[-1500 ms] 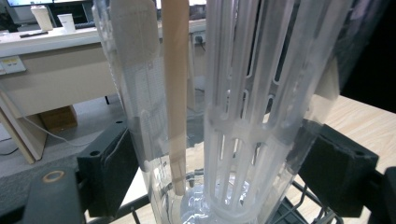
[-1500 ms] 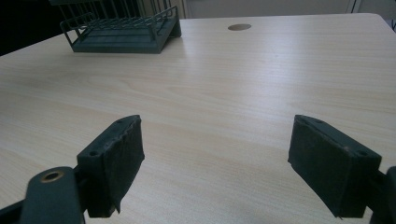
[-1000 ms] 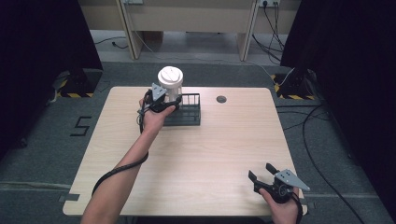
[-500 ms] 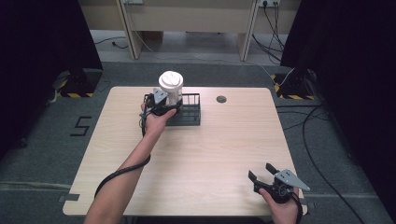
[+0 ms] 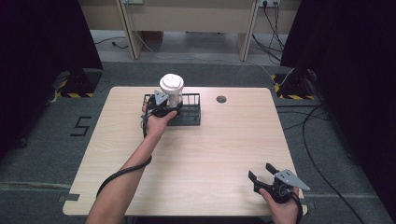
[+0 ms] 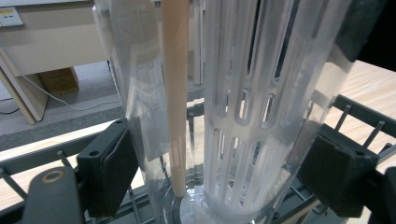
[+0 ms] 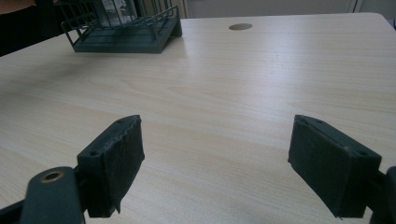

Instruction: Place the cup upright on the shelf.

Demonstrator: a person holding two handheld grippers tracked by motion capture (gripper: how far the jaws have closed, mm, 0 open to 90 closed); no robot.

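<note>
At the bench's far side, the left claw (image 5: 163,105) clamps a clear bottle (image 5: 172,91) upright in the rack (image 5: 191,114). Its base could catch on the wires and tip on release. Right claw (image 5: 266,175) waits wide open, empty.

Light wood-grain table (image 5: 196,158), rounded corners, is being seen standing on grey floor (image 5: 56,140). A dark wire rack (image 5: 189,114) is being carried on its far half, left of centre. A round dark grommet (image 5: 221,99) is being shown set into the top near the far edge, right of the rack.
</note>
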